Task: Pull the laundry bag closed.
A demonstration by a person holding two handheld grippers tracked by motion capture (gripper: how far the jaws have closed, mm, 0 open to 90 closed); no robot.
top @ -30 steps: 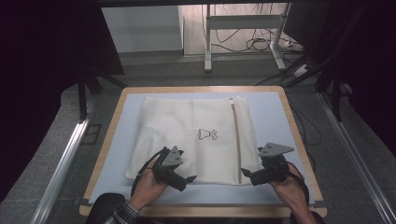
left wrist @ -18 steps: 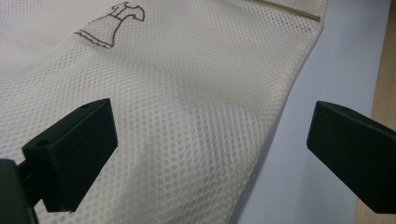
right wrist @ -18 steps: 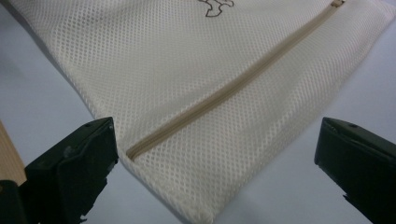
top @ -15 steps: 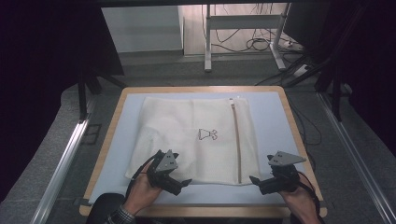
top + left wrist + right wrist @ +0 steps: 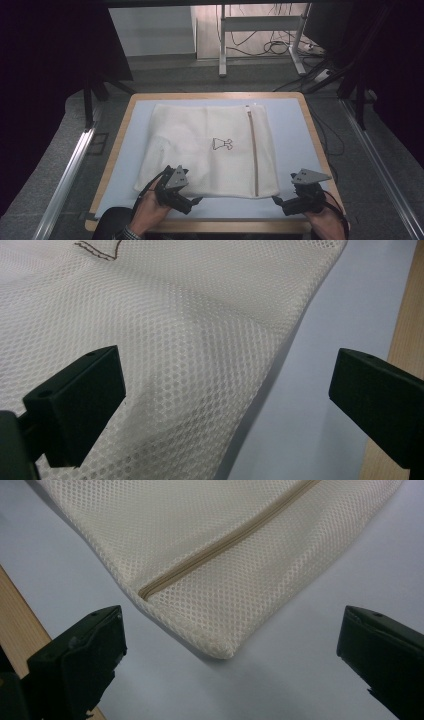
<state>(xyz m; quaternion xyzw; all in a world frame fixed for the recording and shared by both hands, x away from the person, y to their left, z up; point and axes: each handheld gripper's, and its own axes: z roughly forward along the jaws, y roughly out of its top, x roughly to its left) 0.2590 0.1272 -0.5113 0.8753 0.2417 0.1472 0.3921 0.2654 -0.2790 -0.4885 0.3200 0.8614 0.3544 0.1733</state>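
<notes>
Two grippers flank the near edge of a cream mesh bag (image 5: pixel 210 147) lying flat on the blue counter (image 5: pixel 292 125) in the high view. The left gripper (image 5: pixel 196 201) sits at the bag's near-left part, the right gripper (image 5: pixel 276 200) just off its near-right corner. A zip (image 5: pixel 252 150) runs along the bag's right side, and a small printed mark (image 5: pixel 222 144) sits mid-bag.

From the left gripper view, the jaws are spread wide over the bag's mesh (image 5: pixel 200 340), one above the fabric, the other above bare counter (image 5: pixel 320 340), with the hem between them.

From the right gripper view, the jaws are spread too, with the bag's corner (image 5: pixel 220 650) between them and untouched; the zip's end (image 5: pixel 150 590) lies nearby.

It looks light, limp and thin, so it will likely sag and fold when lifted. Corners and hems seem the best places to pinch.
</notes>
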